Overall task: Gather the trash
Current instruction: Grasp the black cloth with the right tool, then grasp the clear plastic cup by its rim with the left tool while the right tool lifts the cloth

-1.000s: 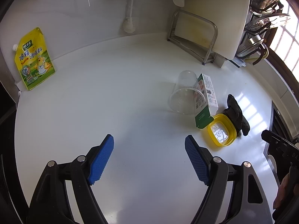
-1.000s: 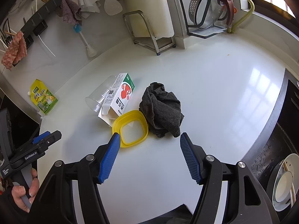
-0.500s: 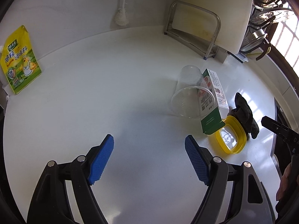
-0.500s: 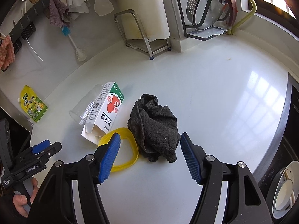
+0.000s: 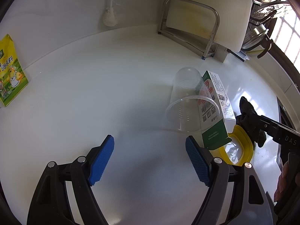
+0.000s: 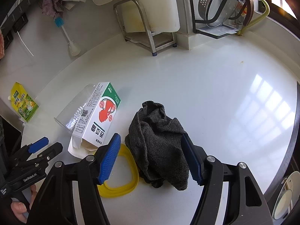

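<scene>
A clear plastic cup [image 5: 187, 101] lies on its side on the white counter [image 5: 112, 93], touching a white and green carton [image 5: 215, 110]. My left gripper [image 5: 149, 142] is open just short of the cup, with nothing between its fingers. Beside the carton [image 6: 101, 116] lie a yellow lid ring [image 6: 129, 178] and a crumpled dark grey cloth [image 6: 155, 131]. My right gripper [image 6: 151, 140] is open, its blue pads standing either side of the cloth. From the right wrist view the cup [image 6: 75, 112] shows behind the carton and the left gripper [image 6: 48, 146] is at lower left.
A yellow pouch [image 5: 9, 71] leans on the back wall at left. A bottle brush [image 5: 109, 16] and a cutting board in a metal rack [image 5: 189, 28] stand at the back. A dish rack with a colander [image 6: 217, 9] is at back right, a sink with a bowl [image 6: 285, 196] at lower right.
Both grippers have moved forward and down toward the counter. The cup and carton are closer to the left fingers, and the cloth now sits between the right fingers. Neither opening changed.
</scene>
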Tool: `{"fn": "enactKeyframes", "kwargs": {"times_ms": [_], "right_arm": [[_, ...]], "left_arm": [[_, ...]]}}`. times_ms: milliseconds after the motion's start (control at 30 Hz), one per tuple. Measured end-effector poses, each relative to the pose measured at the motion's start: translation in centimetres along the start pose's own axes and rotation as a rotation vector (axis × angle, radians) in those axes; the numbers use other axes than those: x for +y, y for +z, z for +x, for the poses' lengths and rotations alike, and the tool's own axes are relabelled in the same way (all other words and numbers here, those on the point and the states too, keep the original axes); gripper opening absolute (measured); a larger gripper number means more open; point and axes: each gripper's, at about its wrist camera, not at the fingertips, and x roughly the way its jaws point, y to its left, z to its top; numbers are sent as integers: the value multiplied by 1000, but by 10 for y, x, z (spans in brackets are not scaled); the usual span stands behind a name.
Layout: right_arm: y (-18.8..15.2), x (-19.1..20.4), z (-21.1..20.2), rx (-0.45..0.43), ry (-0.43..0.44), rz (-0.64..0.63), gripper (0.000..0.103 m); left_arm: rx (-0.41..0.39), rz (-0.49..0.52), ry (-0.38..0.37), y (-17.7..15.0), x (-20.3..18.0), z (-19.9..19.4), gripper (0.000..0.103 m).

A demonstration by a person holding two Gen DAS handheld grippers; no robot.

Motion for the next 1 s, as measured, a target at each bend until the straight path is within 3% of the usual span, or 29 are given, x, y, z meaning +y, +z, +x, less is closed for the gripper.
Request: {"fn": "enactKeyframes", "kwargs": {"times_ms": [133, 367, 500, 1000], "right_arm": [[-1, 3, 7, 6, -7, -22, 60], [0, -2, 8, 11, 39, -14, 28], [0, -4, -1, -12, 53, -5, 16], [-12, -38, -43, -79, 96, 122, 12]], "left_arm": [[5, -5, 3, 1, 1, 6, 77], [-5, -1, -7, 8, -6, 12, 77], [-5, -7, -10, 12, -8, 14, 78], [-34, 18, 24, 33, -19, 34, 78]]}}
